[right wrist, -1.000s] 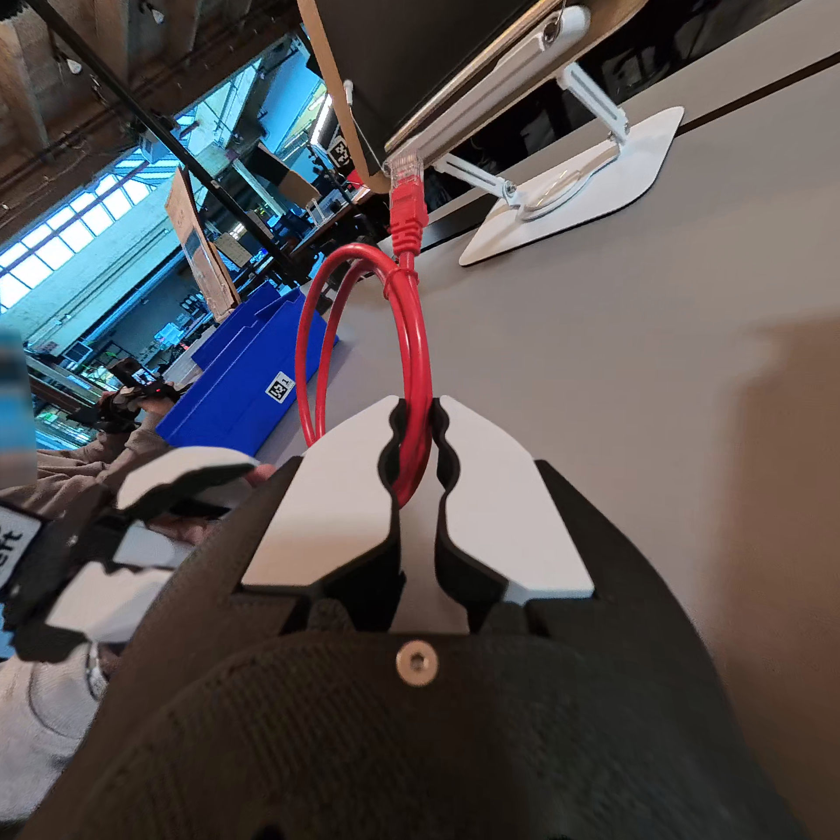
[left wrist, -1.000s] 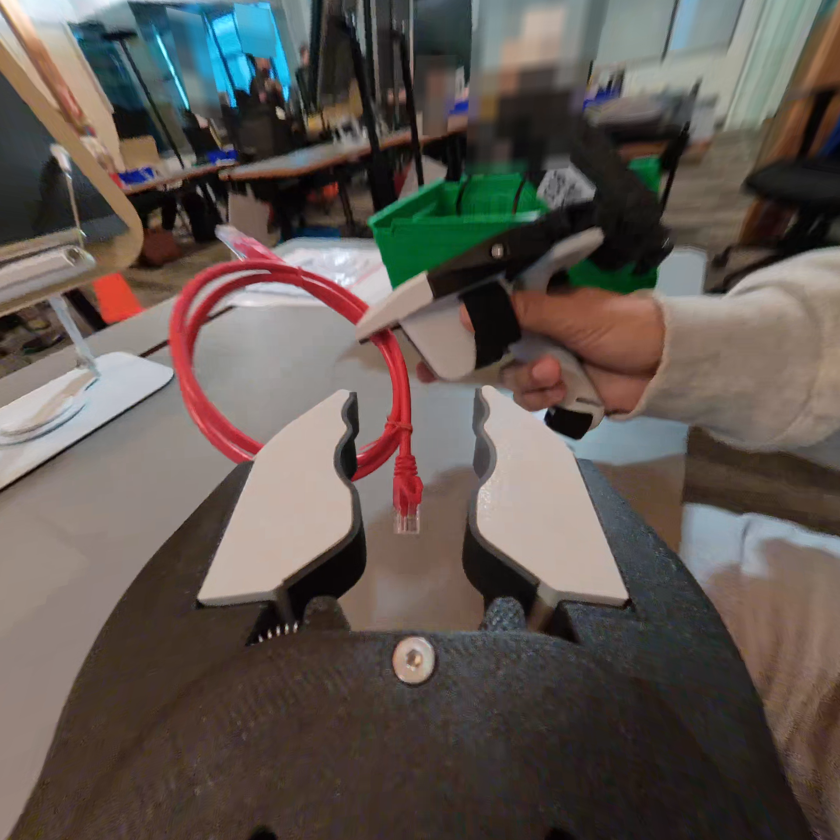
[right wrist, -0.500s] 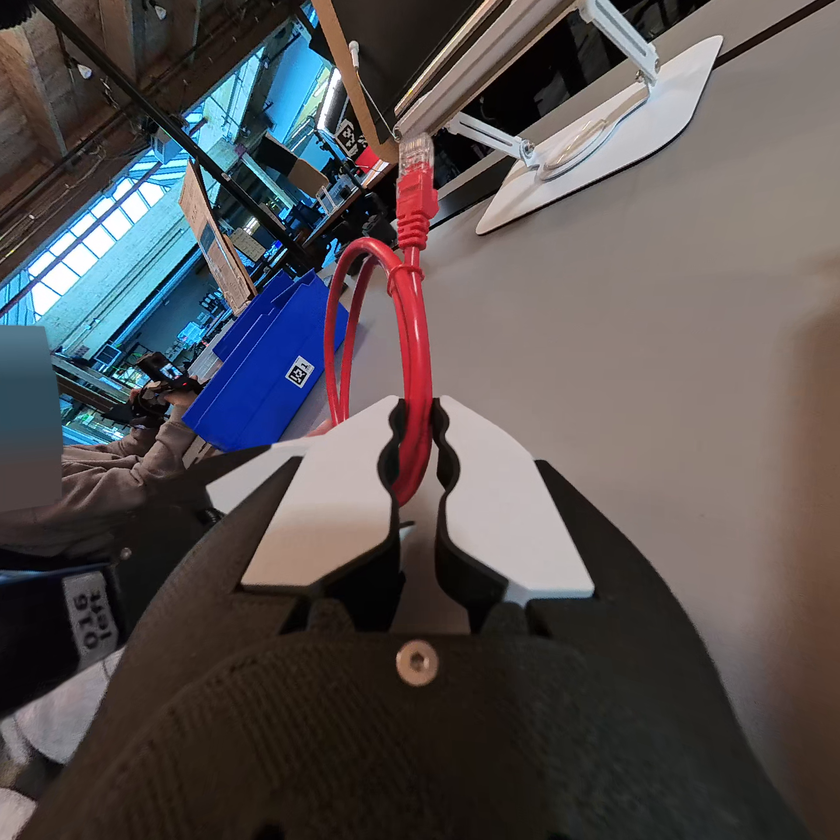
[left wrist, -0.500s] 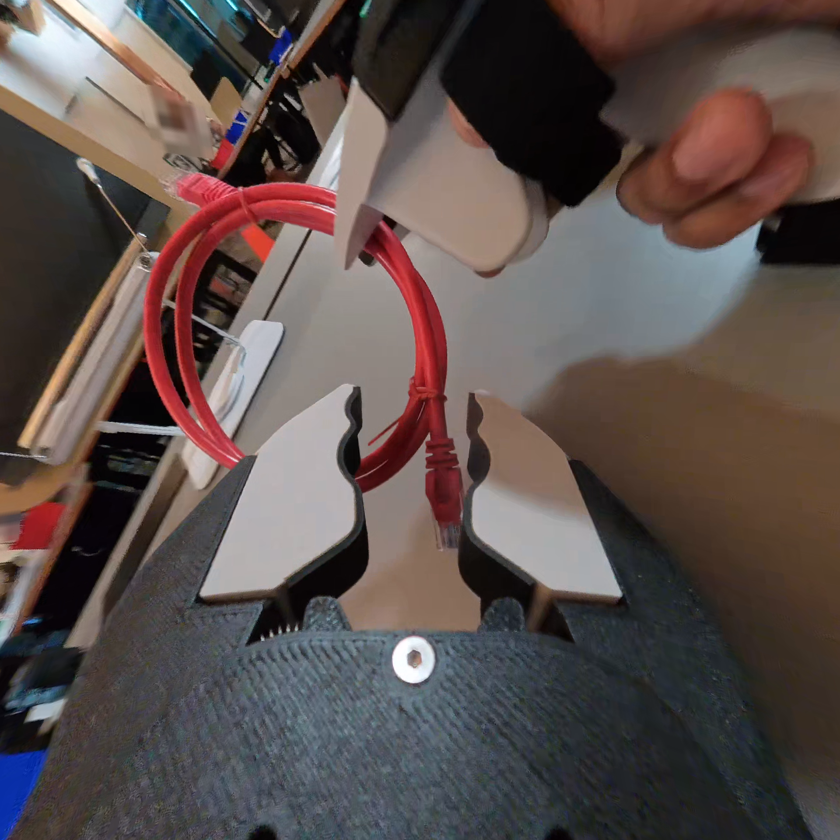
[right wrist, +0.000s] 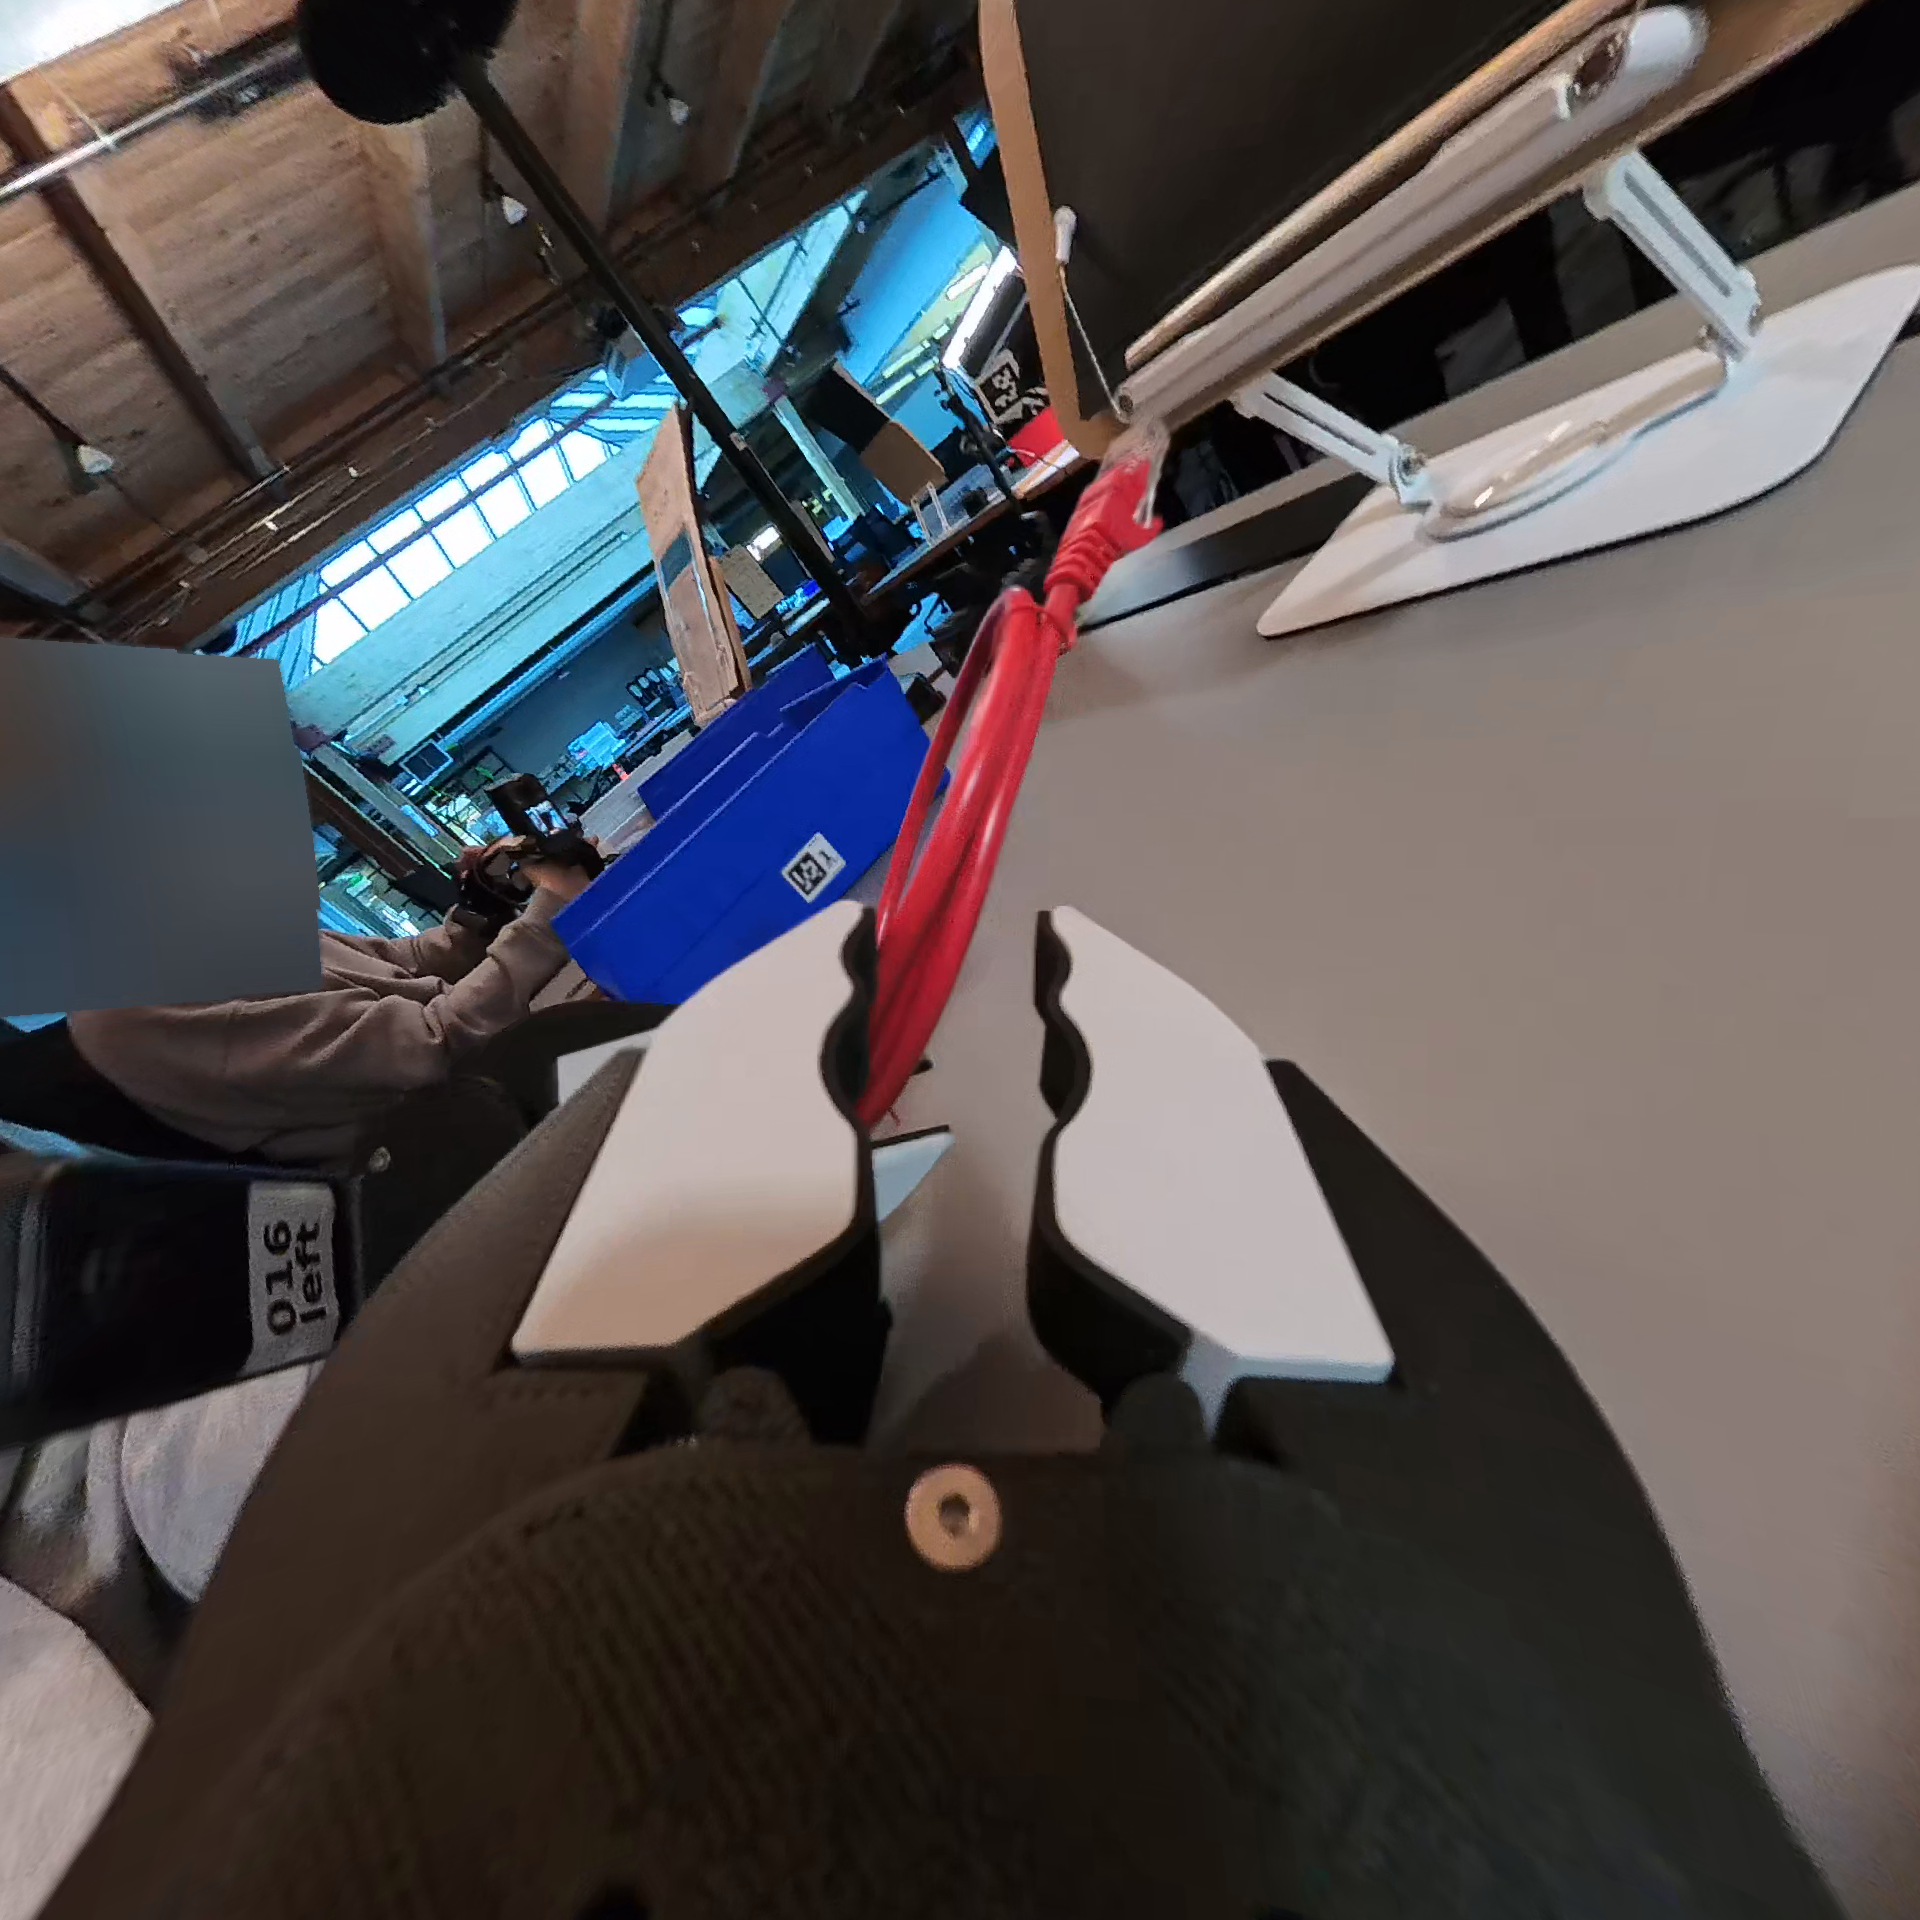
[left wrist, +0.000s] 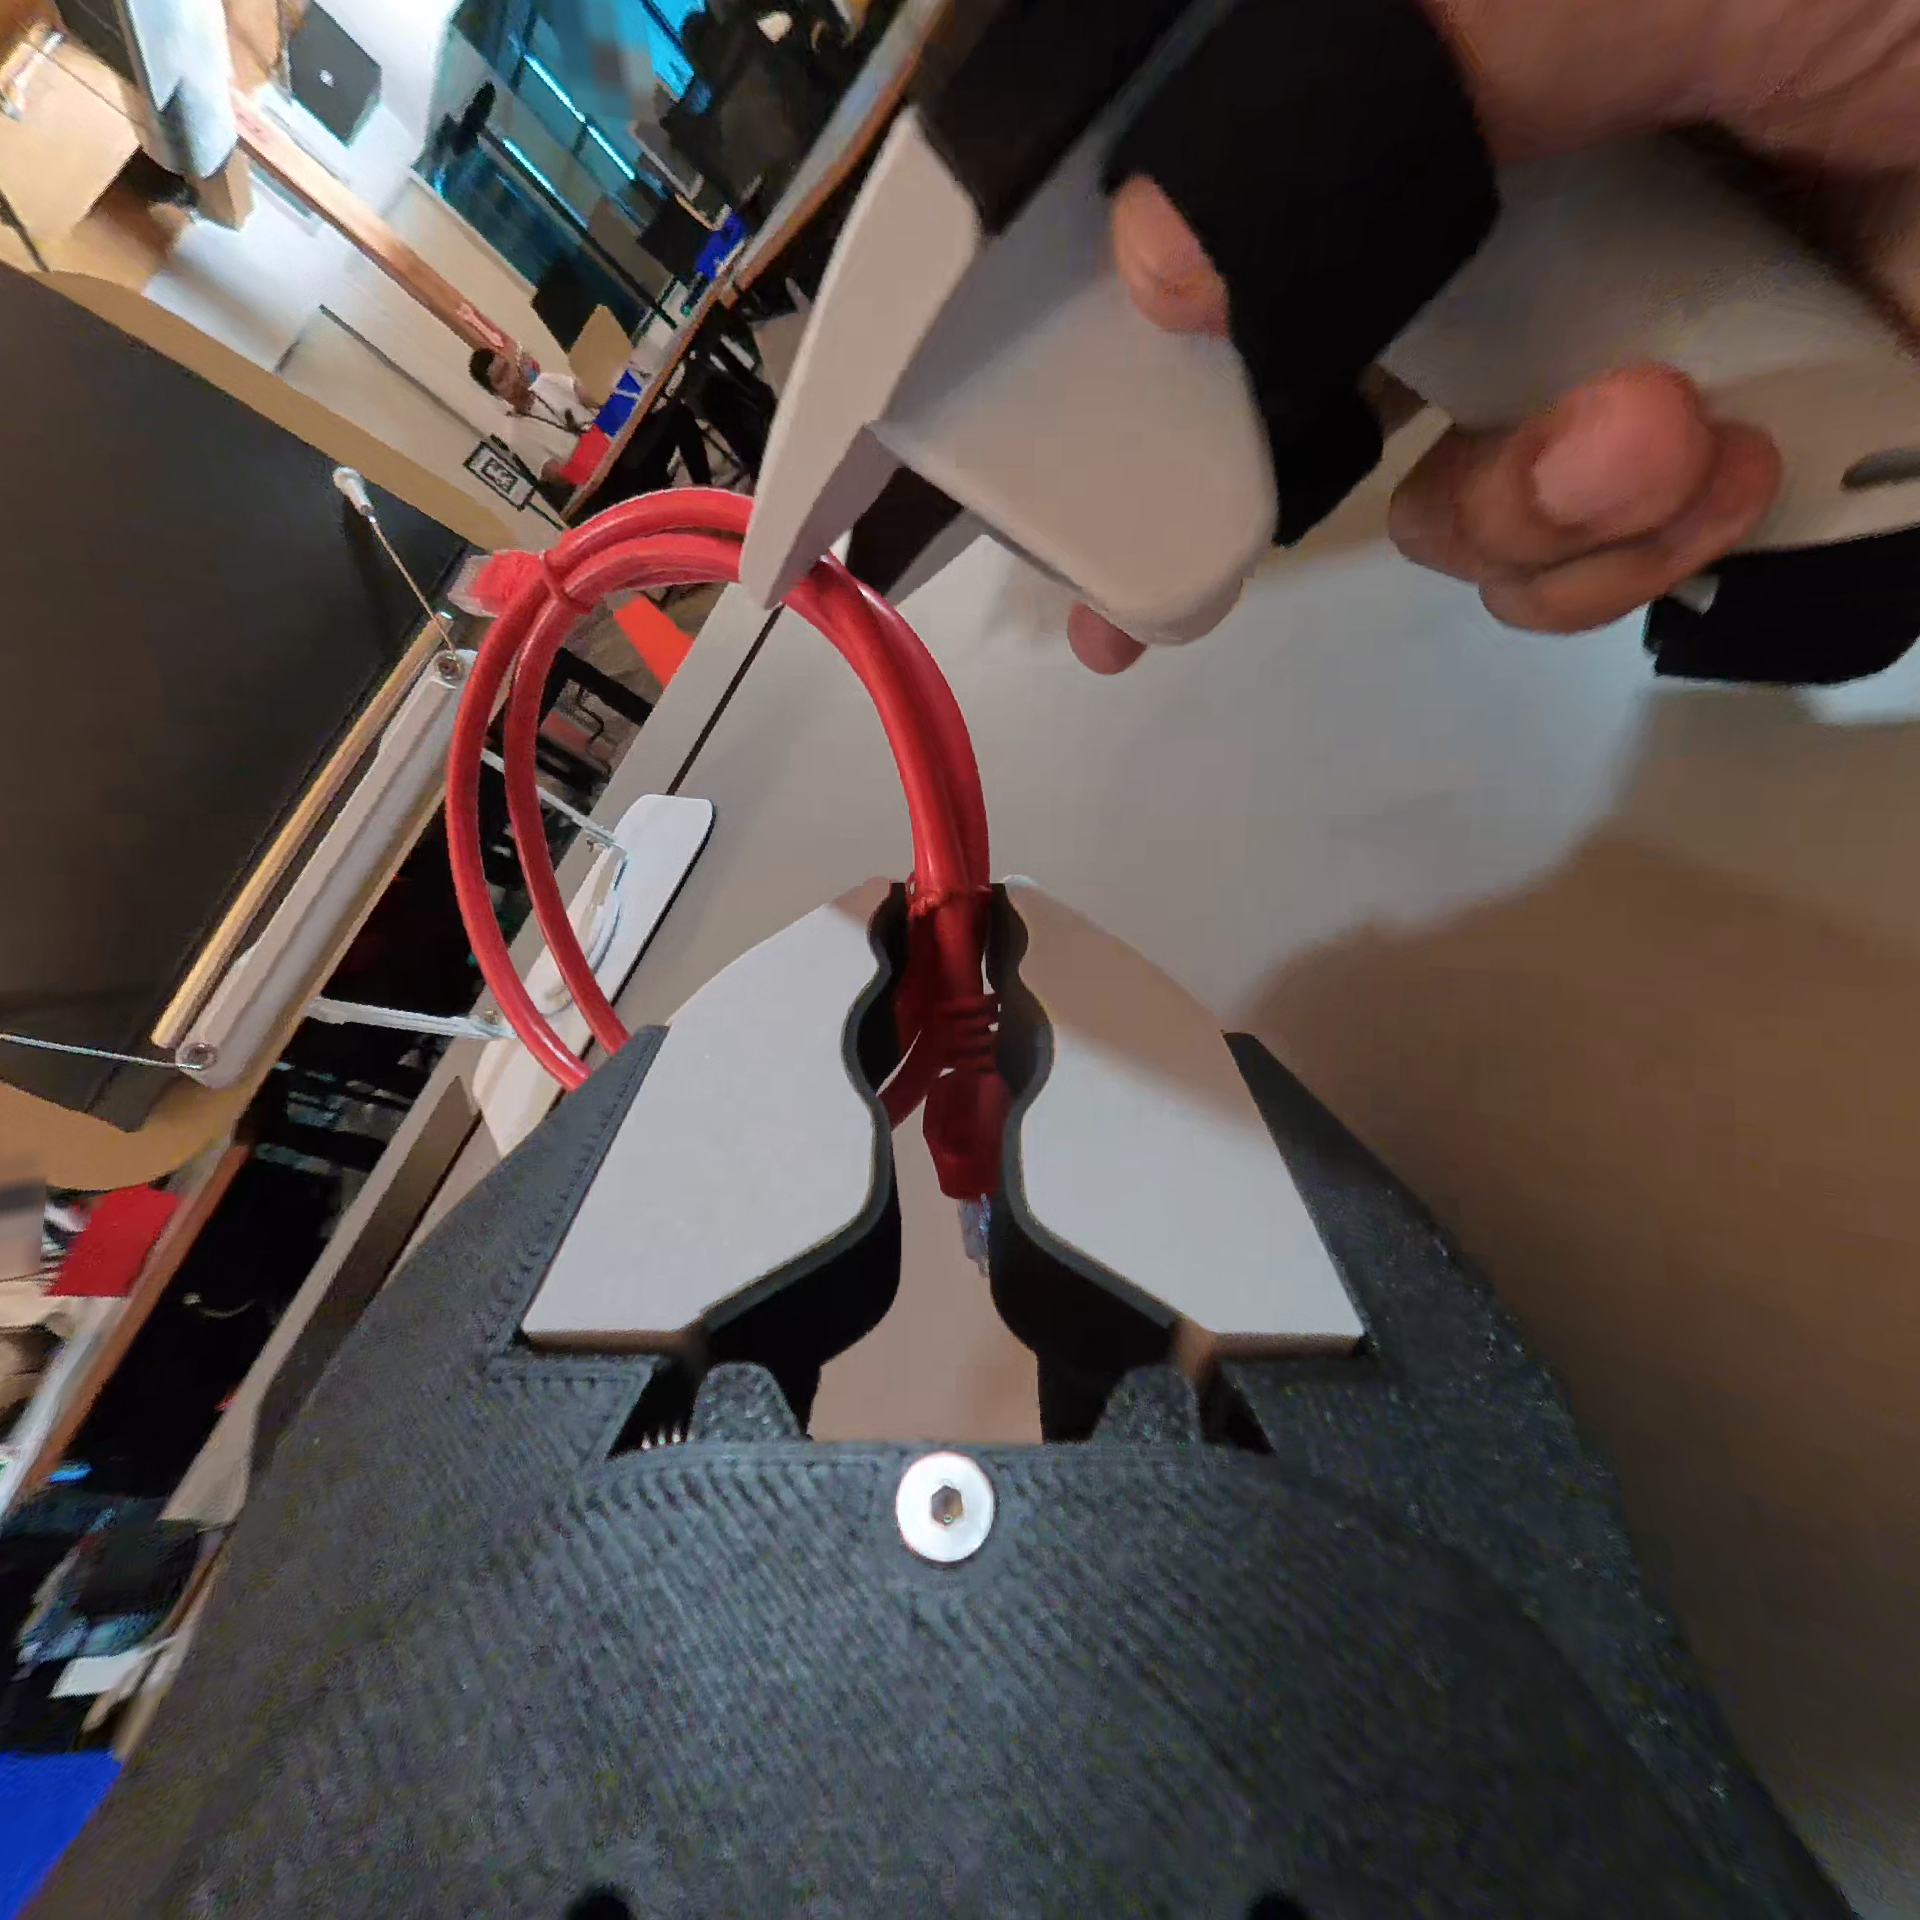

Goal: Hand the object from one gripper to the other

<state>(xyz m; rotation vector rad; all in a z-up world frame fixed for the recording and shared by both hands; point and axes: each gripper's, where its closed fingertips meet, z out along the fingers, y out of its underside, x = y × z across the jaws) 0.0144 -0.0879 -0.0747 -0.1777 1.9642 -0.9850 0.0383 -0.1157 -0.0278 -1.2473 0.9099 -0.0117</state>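
A coiled red network cable (left wrist: 925, 748) hangs in the air above the grey table (left wrist: 1351, 810). My left gripper (left wrist: 943, 914) is shut on the cable near one plug, which lies between its fingers. In the left wrist view the right gripper (left wrist: 821, 540), held in a hand (left wrist: 1579, 488), stands at the top of the coil. In the right wrist view my right gripper (right wrist: 951, 930) is open; the cable (right wrist: 966, 821) rests against its left finger (right wrist: 727, 1132) with a gap to the right finger. The left gripper shows low at the left edge (right wrist: 208, 1268).
A monitor on a white stand (right wrist: 1621, 457) stands at the table's far side. A blue bin (right wrist: 748, 842) sits on the table to the left in the right wrist view. A person's sleeve (right wrist: 312, 1039) is beyond it. Other desks fill the background.
My left gripper has closed on the cable near its plug. My right gripper, shut on the cable before, has opened and let go of it.
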